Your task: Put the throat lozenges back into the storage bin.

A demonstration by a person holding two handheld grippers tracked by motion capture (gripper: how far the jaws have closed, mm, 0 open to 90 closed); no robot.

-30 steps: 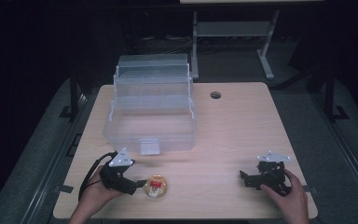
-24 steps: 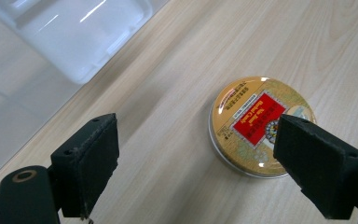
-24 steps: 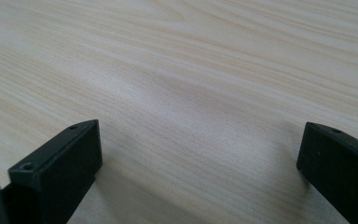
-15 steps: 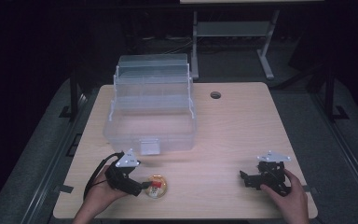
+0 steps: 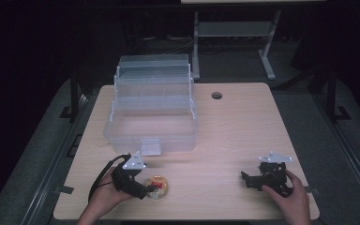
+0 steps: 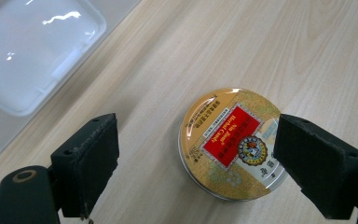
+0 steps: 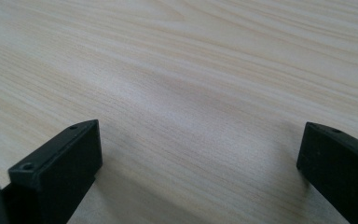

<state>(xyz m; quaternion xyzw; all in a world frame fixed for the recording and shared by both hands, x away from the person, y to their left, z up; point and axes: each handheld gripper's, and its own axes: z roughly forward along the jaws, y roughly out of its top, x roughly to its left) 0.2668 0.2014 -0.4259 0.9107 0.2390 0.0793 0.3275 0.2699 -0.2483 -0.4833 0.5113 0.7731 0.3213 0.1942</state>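
A pale wood table (image 5: pixel 243 126) is sitting in a dark room, its far edge pierced by a round cable hole (image 5: pixel 216 95); behind it a grey desk frame (image 5: pixel 234 33) is standing in shadow, and dark floor is showing on both sides.

A clear plastic box (image 5: pixel 152 110) is standing open on the table's left half, its tiered trays stepping up toward the back. The trays and the bottom are looking bare, though the glare on the plastic is making this hard to judge. In the left gripper view a corner of the box (image 6: pixel 37 51) is running out of the picture.

A round tin (image 6: pixel 233 142) — gold, with a red label — is lying flat on the table near the front edge, in front of the box. The left gripper (image 5: pixel 152 188) is reaching over it with its jaws spread wide: the tin is lying between them, the right-hand jaw covering its rim (whether touching, I cannot tell), the other well apart. The label's print is too small to read.

The right gripper (image 5: pixel 244 178) is resting low at the front right, its jaws wide open over bare wood.
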